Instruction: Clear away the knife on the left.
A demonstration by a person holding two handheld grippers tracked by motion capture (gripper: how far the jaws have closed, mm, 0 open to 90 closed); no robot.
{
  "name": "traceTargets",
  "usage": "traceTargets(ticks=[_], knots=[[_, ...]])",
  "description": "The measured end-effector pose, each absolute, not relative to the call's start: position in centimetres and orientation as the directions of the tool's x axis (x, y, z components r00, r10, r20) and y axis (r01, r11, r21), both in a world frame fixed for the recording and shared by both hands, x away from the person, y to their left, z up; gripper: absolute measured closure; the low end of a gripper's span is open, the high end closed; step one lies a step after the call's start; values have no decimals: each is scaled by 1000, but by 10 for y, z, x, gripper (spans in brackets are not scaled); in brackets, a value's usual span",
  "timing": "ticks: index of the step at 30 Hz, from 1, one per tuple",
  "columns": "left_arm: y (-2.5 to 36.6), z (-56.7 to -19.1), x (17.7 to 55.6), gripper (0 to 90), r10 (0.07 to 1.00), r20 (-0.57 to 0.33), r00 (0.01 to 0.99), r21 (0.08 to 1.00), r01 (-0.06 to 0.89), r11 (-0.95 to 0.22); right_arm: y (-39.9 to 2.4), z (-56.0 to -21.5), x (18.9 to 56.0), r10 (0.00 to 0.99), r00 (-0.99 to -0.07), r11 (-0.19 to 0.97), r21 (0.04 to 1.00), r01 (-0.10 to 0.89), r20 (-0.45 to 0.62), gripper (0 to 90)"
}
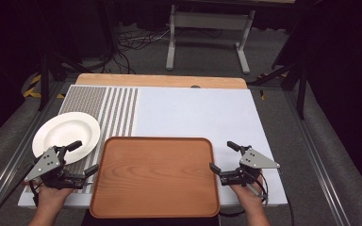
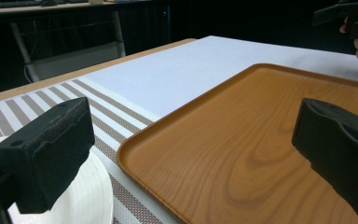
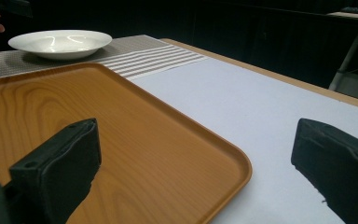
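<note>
A brown wooden tray (image 1: pixel 155 176) lies at the front middle of the table, with nothing on it. A white plate (image 1: pixel 66 133) rests on the striped mat to its left. My left gripper (image 1: pixel 84 157) is open at the tray's left edge, one jaw over the plate's rim, the other by the tray. In the left gripper view the tray (image 2: pixel 261 140) and plate (image 2: pixel 88 196) lie between the spread jaws. My right gripper (image 1: pixel 224 156) is open at the tray's right edge. In the right gripper view the tray's corner (image 3: pixel 168 154) sits between the jaws and the plate (image 3: pixel 60 43) lies far off.
A white table cover (image 1: pixel 198 113) with a brown striped mat (image 1: pixel 108 108) at its left spans the table. A wooden edge (image 1: pixel 160 81) runs along the far side. Behind stand a grey desk frame (image 1: pixel 207 33) and floor cables.
</note>
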State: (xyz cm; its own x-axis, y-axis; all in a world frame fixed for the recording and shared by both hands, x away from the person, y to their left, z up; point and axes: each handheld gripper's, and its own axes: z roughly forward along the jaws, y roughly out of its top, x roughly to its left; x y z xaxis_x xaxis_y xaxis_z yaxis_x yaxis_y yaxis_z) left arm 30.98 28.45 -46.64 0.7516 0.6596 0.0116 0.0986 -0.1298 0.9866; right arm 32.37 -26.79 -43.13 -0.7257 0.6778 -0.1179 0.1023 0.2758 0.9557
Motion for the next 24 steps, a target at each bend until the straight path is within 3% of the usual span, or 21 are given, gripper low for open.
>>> traceTargets(ticks=[10, 24], knots=[[286, -466, 313, 18, 639, -22, 769, 982, 137, -131, -269, -431, 324, 676, -728, 273, 956, 107, -112, 31], [291, -442, 315, 70, 523, 34, 852, 938, 153, -310, -266, -434, 326, 637, -766, 274, 954, 118, -88, 78]])
